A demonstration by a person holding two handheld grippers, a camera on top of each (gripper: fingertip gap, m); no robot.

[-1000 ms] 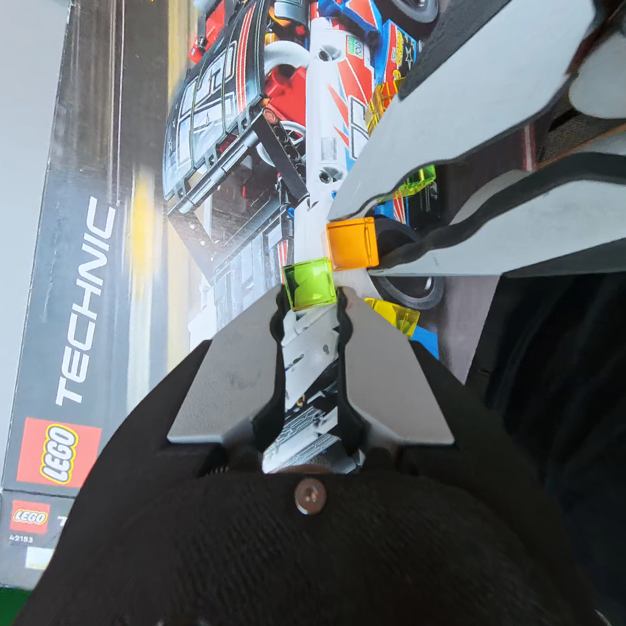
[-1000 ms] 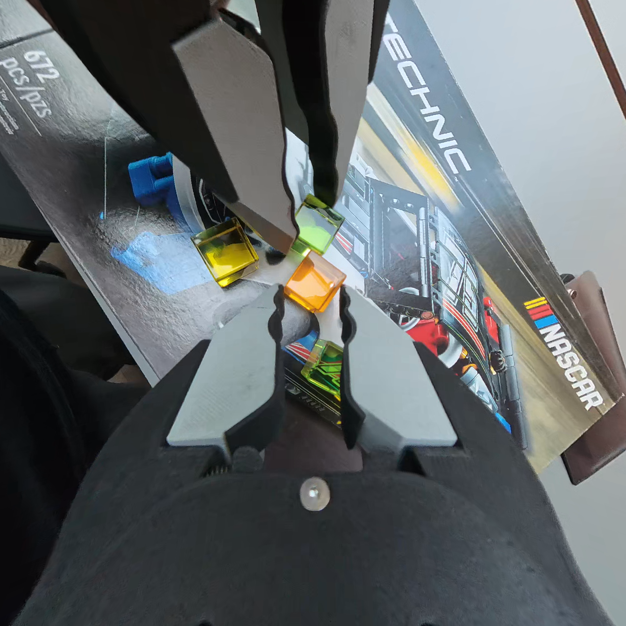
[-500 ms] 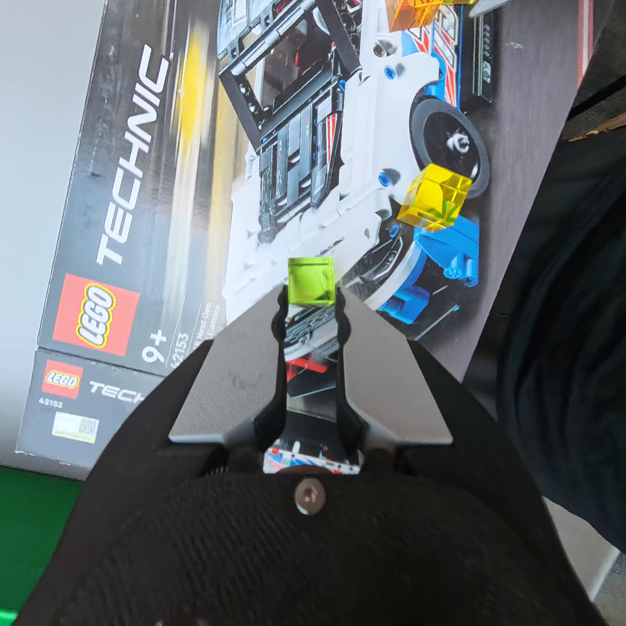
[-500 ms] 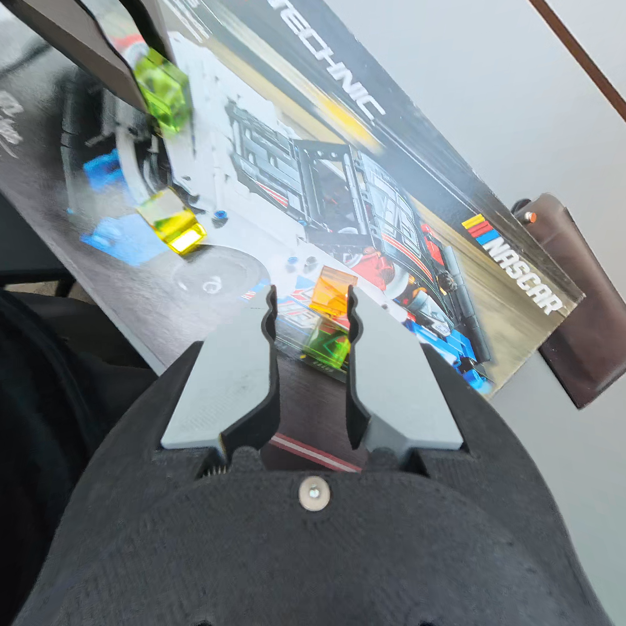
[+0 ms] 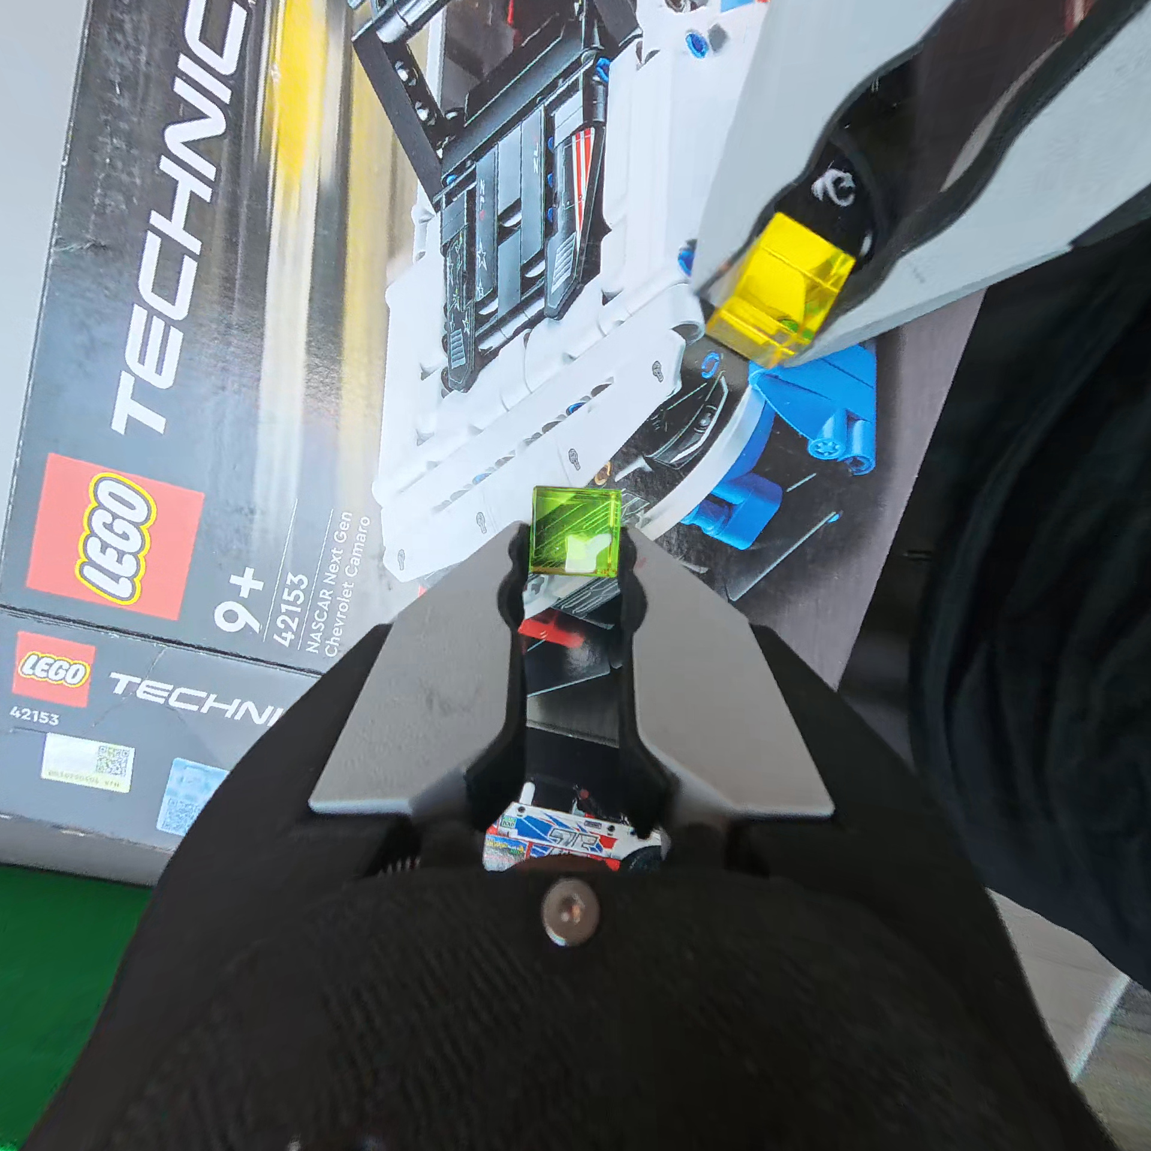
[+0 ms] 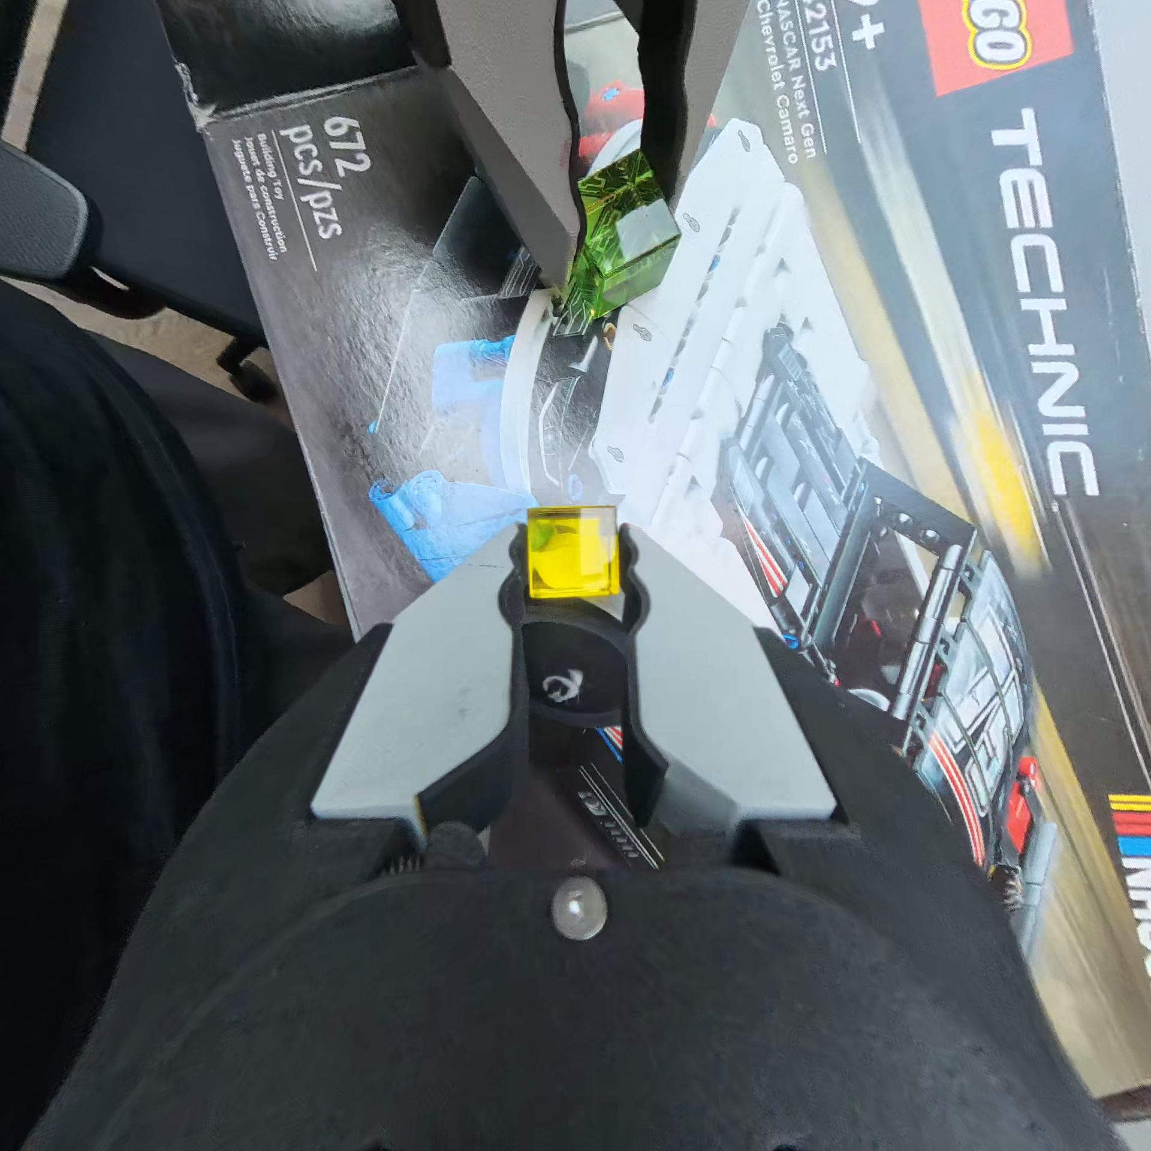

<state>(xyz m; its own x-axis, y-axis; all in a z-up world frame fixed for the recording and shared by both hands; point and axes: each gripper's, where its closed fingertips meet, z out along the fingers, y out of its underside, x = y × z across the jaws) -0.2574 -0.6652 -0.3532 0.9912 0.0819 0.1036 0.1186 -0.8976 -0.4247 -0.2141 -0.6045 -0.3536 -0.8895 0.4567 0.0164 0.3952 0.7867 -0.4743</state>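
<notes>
My left gripper [image 5: 576, 551] is shut on a clear green cube [image 5: 576, 535], held at the fingertips just above a large toy-set box [image 5: 249, 349] printed with a race car. My right gripper [image 6: 573, 560] is shut on a clear yellow cube [image 6: 572, 548] over the box's near edge. In the left wrist view the right gripper [image 5: 791, 299] comes in from the upper right with the yellow cube [image 5: 778, 286]. In the right wrist view the left gripper [image 6: 613, 249] hangs from the top with the green cube [image 6: 629, 249] close to the box [image 6: 934, 349].
A person's dark clothing [image 5: 1034, 560] fills the side beyond the box's edge. A green surface [image 5: 50, 971] lies past the box's short end. A pale table top [image 5: 25, 124] runs along the box. A black chair part [image 6: 37, 218] is at the left. My right fingertips sit around 8 centimetres from my left ones.
My right gripper left the orange cube, moved to the yellow cube on the box and closed on it. My left gripper kept the green cube. The orange cube is out of view.
</notes>
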